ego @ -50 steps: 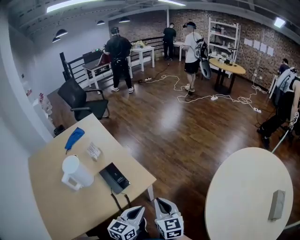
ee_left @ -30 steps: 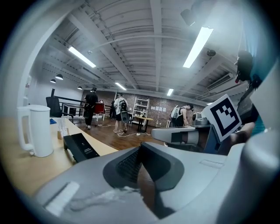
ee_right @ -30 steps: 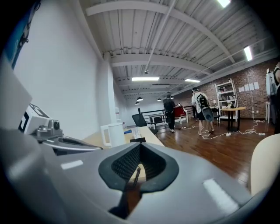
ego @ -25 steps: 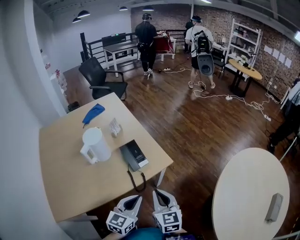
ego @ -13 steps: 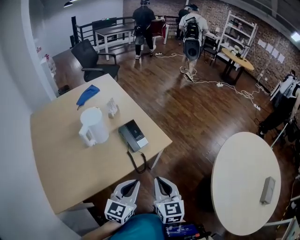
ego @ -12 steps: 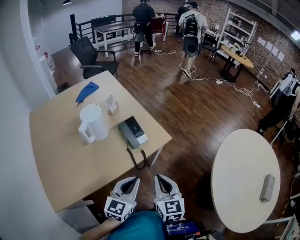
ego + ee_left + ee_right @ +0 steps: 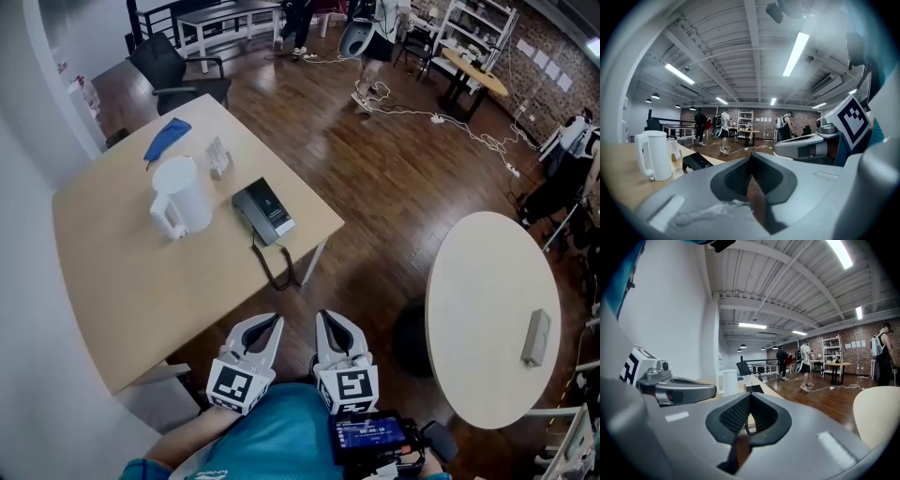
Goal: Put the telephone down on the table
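Head view: one telephone (image 7: 263,211), two claws (image 7: 265,322) (image 7: 330,317)

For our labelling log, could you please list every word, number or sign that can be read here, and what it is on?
No text can be read.
Telephone: pale label, too small to read.
Card stand on the table: print too small.
Handheld screen at the bottom of the head view: blue lines, blurred.
Papers pinned up at the far right: too small.
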### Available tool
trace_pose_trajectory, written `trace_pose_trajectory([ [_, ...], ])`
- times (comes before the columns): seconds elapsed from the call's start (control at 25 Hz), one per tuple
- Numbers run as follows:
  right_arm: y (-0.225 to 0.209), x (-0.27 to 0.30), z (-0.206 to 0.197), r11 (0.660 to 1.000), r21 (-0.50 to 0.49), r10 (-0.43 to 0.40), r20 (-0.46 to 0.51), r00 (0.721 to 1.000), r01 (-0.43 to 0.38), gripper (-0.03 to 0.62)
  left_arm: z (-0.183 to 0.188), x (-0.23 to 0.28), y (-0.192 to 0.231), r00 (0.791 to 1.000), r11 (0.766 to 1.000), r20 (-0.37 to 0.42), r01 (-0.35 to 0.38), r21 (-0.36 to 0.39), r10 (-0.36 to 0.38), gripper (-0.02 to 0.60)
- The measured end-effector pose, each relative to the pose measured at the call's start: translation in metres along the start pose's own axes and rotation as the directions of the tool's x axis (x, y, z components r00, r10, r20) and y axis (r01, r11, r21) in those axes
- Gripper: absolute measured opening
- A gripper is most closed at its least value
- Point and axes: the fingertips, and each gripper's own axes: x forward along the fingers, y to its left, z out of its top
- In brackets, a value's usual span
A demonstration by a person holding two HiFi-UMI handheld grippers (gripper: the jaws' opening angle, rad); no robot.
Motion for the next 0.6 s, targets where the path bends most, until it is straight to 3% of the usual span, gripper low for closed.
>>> trace_pose_trajectory([
  [0.6,0.004,0.002,-0.005,1.0,0.018,0.026,-0.019,0.999,-0.025,-0.009,-0.01,-0.003,0.007,0.999,0.999,-0.02,-0.026,-0.034,0.026,-0.009],
])
